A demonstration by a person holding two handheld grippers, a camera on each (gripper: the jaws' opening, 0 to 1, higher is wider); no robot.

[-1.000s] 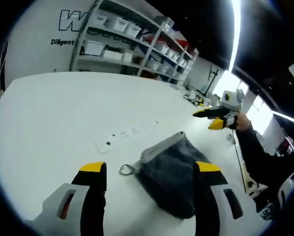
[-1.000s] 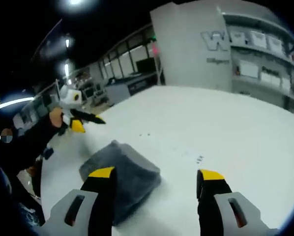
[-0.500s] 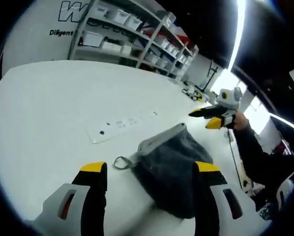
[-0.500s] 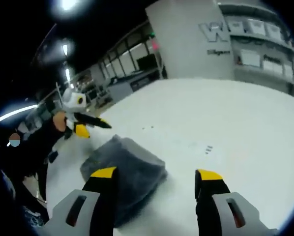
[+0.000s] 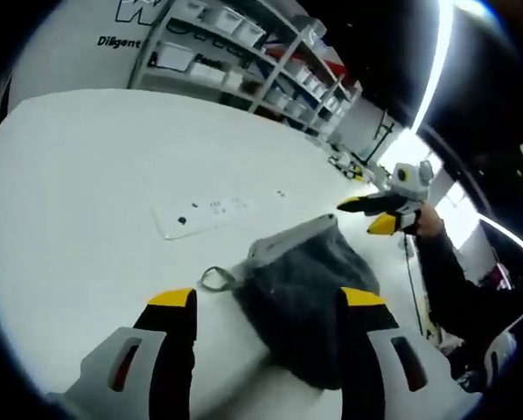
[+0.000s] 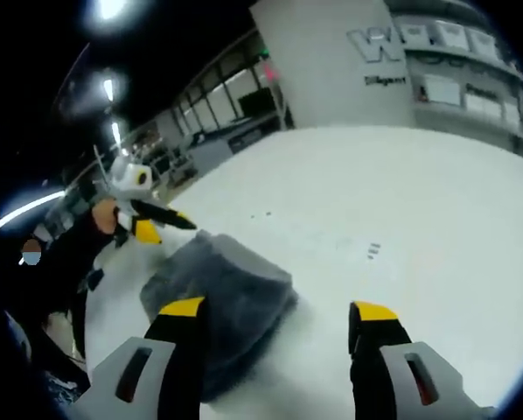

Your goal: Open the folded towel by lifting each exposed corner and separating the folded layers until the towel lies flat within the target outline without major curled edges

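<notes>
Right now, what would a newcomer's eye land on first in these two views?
The folded dark grey towel on the white table, with a pale edge band and a small hanging loop at one corner. The left gripper hovers with jaws wide apart and the towel partly behind its right jaw; the right gripper is open too, the towel by its left jaw. Storage shelves line the far wall.

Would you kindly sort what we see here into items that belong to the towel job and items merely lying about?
Belongs to the job:
- folded grey towel with its hanging loop
- left tongs, open
- right tongs, open
- white table

Just lying about:
- shelving with bins
- flat white strip with dark marks
</notes>
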